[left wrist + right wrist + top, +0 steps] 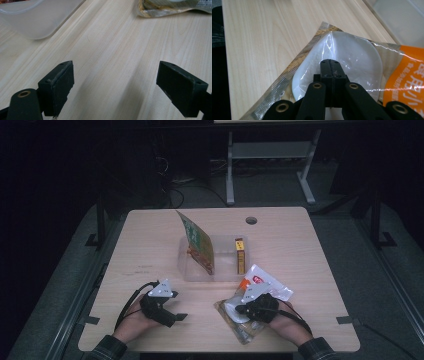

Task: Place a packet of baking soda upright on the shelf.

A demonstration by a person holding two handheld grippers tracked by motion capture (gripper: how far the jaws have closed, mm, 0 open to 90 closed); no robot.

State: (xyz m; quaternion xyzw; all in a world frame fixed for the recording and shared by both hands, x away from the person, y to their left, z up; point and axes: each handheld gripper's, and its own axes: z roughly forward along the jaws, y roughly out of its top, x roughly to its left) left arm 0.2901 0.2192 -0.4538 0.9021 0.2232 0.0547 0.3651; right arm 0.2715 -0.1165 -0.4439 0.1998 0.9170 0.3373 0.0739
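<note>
1. Two grippers are at the near edge of the surface [150, 245], one in each hand.
2. Left gripper [172, 315] rests low at the near left, its jaws wide apart with nothing between them; in the left gripper view only bare wood lies between the two black pads [60, 85].
3. Right gripper [239, 309] is at the near right, above a clear pouch [235, 320] that lies flat on the surface.
4. In the right gripper view its jaws are pressed together, tip to tip, over the pouch [352, 60], which holds a white round item; whether the tips pinch the film cannot be told.
5. An orange-and-white packet [265, 282] lies just beyond the pouch, partly overlapping it, toward the bin.
6. A clear bin [220, 270] sits mid-surface, beyond both grippers.
7. A green packet [197, 242] stands tilted in the bin's left part, leaning over its left wall.
8. A small yellow box [240, 255] stands along the bin's right side.
9. A round hole [251, 220] is in the surface near the far edge, right of centre.
</note>
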